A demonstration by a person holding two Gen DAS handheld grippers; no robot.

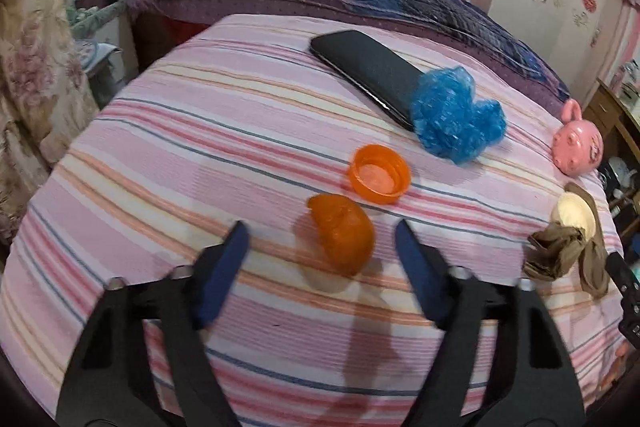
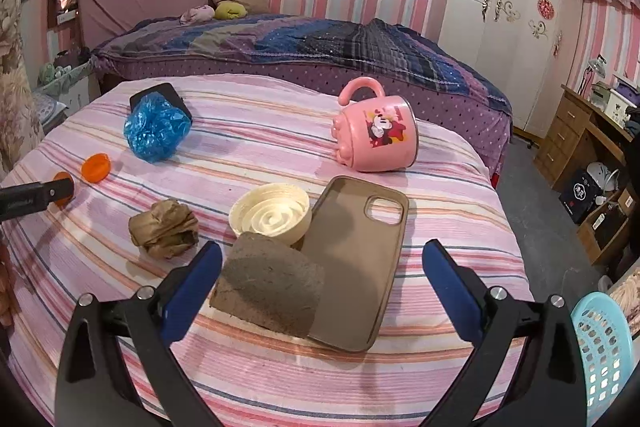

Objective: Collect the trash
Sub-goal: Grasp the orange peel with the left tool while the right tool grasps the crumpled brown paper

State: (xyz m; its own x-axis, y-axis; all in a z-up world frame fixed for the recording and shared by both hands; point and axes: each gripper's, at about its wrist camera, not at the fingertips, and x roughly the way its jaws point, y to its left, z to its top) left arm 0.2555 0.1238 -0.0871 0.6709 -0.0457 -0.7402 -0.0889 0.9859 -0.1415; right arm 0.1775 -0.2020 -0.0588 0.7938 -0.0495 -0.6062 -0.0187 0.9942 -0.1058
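- The orange peel (image 1: 342, 233) lies on the striped sheet (image 1: 160, 155) between the spread fingers of your left gripper (image 1: 322, 227), touching neither.
- Just beyond the peel sits an orange cap (image 1: 379, 173), open side up; further off a blue plastic wad (image 1: 454, 115) rests against a black phone (image 1: 366, 67).
- To the right lie a crumpled brown wad (image 1: 560, 251), a cream lid (image 1: 574, 215) and a pink mug (image 1: 578, 145) on its side.
- Your right gripper (image 2: 322, 251) is spread wide over a grey-brown lump (image 2: 272, 287) and a brown phone case (image 2: 356, 259), which overlap.
- A light blue basket (image 2: 604, 347) stands at the lower right, off the bed.
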